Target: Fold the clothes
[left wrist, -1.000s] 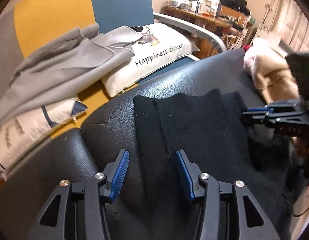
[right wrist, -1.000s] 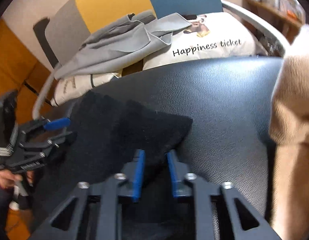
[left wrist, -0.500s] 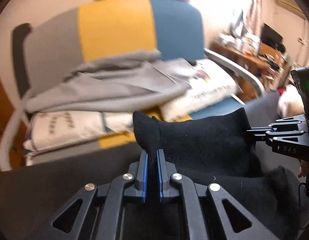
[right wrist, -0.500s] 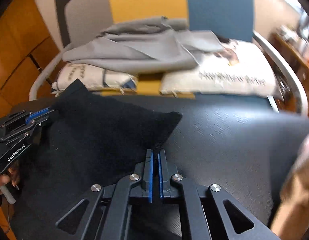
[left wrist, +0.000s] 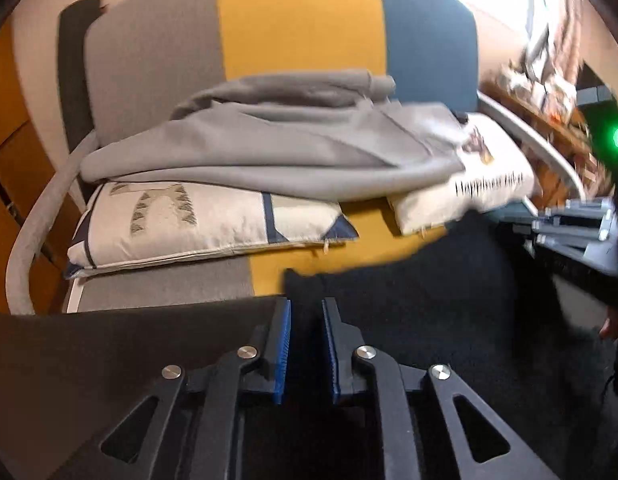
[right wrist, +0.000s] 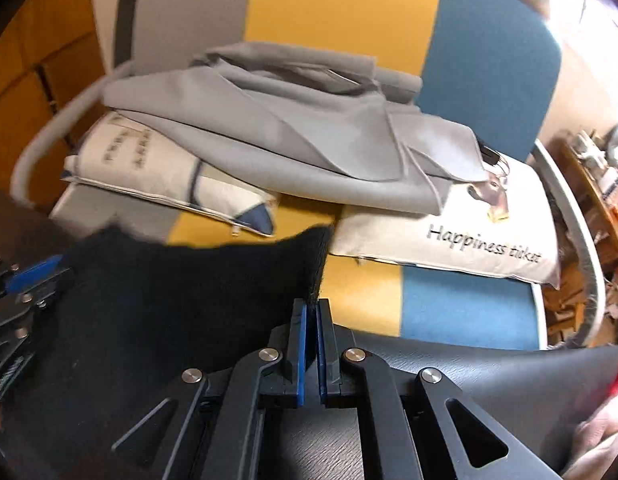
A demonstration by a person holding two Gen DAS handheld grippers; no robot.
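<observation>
A black knit garment (left wrist: 409,312) hangs stretched between my two grippers over a black leather surface (left wrist: 109,344). My left gripper (left wrist: 306,304) has one corner of it between its blue pads. The jaws are opening slightly, but the cloth fills the gap and stays up. In the right wrist view my right gripper (right wrist: 311,304) is shut tight on the opposite corner of the black garment (right wrist: 189,292). Each gripper shows in the other's view: the right gripper (left wrist: 577,228) at the right edge, the left gripper (right wrist: 29,280) at the left edge.
Ahead stands a chair with a grey, yellow and blue back (right wrist: 341,4). Its seat holds a grey garment (right wrist: 289,140) on two pillows, one printed "Happiness ticket" (right wrist: 469,232). A cluttered shelf (left wrist: 549,92) is far right. A blurred pale thing (right wrist: 605,432) sits bottom right.
Both grippers closed on the black garment's corners, lifted it off the leather surface and carried it toward the chair. The left jaws have parted a little since half a second ago.
</observation>
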